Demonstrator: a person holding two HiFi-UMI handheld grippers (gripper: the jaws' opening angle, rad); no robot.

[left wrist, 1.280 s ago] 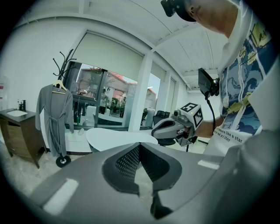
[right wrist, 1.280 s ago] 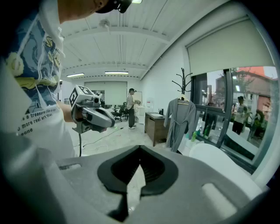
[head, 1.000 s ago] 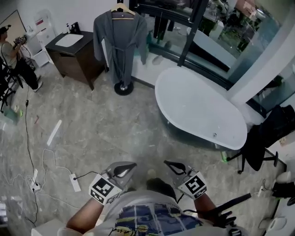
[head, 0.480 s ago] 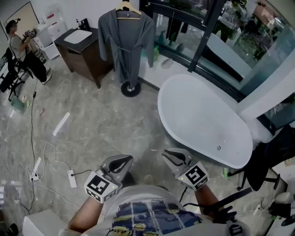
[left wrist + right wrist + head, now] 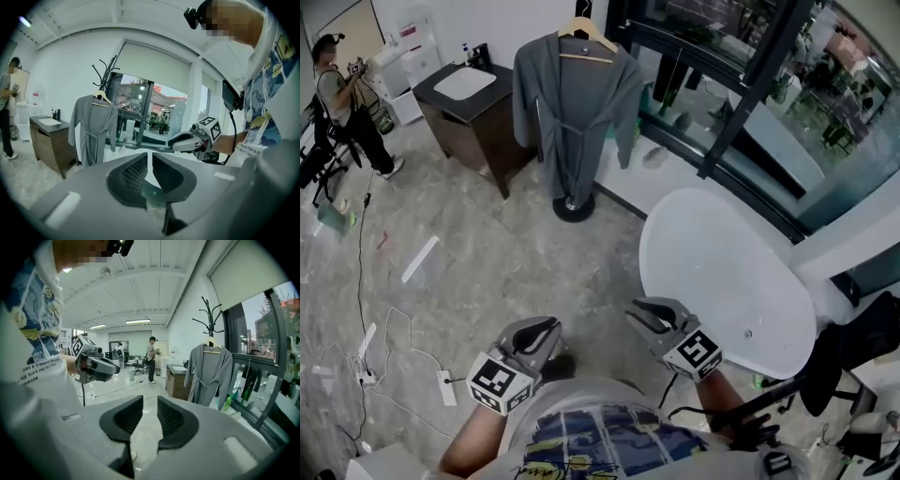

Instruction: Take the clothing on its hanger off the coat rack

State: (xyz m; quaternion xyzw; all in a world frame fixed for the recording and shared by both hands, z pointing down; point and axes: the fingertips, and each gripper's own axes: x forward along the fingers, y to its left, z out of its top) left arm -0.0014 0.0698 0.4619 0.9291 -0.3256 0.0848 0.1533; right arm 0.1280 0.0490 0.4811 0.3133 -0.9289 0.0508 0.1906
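A grey robe [image 5: 572, 112] hangs on a wooden hanger [image 5: 586, 33] from a black coat rack that stands on a round base [image 5: 573, 208], far across the floor from me. Both grippers are held low near my body, well short of it. My left gripper [image 5: 546, 327] is shut and holds nothing. My right gripper [image 5: 639, 314] has its jaws opening, with nothing between them. The robe [image 5: 91, 131] stands at the left of the left gripper view, beyond the shut left gripper [image 5: 149, 157]. In the right gripper view the robe [image 5: 208, 376] is at the right, past the parted right gripper [image 5: 150, 401].
A white bathtub [image 5: 722, 272] lies to the right of the rack along a glass wall. A dark vanity cabinet [image 5: 478, 122] with a sink stands left of the rack. A person [image 5: 347, 103] stands at far left. Cables and a power strip [image 5: 445, 384] lie on the floor.
The robe and rack have grown larger and slid down the head view as I moved toward them. The right gripper's jaws have parted. Both grippers stay near my body.
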